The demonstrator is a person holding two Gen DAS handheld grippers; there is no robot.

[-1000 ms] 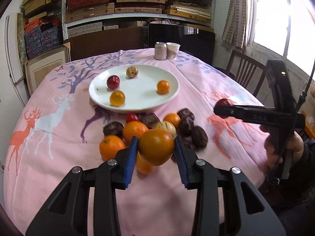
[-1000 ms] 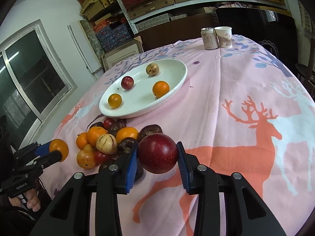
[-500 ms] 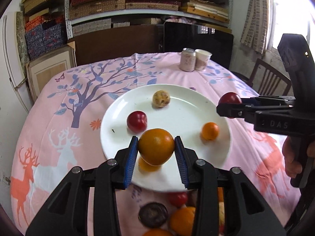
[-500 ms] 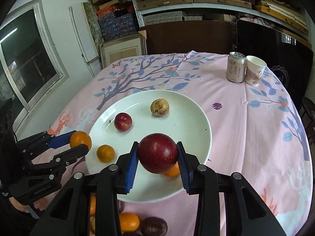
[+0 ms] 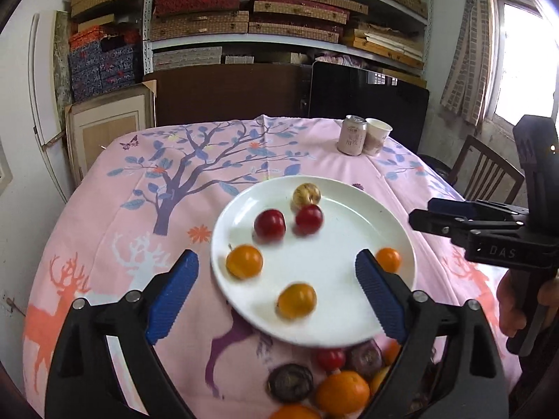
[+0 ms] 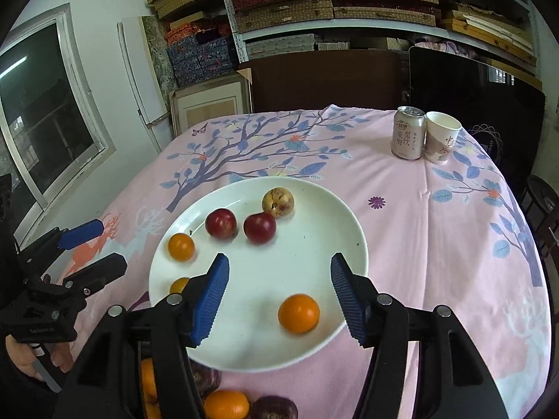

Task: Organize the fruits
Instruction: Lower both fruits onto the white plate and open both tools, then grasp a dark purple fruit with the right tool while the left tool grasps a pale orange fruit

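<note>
Both the left gripper and right gripper are hanging released and empty above the plate, now carrying six fruits, while a pile is waiting at the near edge of the surface.

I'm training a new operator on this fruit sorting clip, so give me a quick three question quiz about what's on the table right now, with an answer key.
1. True or false: the left gripper and the right gripper are both open and hold nothing.
2. How many fruits lie on the white plate? A) four B) six C) eight
3. Fill in: beside the drink can at the far side of the table stands a paper ____.

Key:
1. True. Both pairs of jaws stand wide apart with nothing between them.
2. B. Two red plums, one speckled yellowish fruit and three orange ones.
3. cup
</note>
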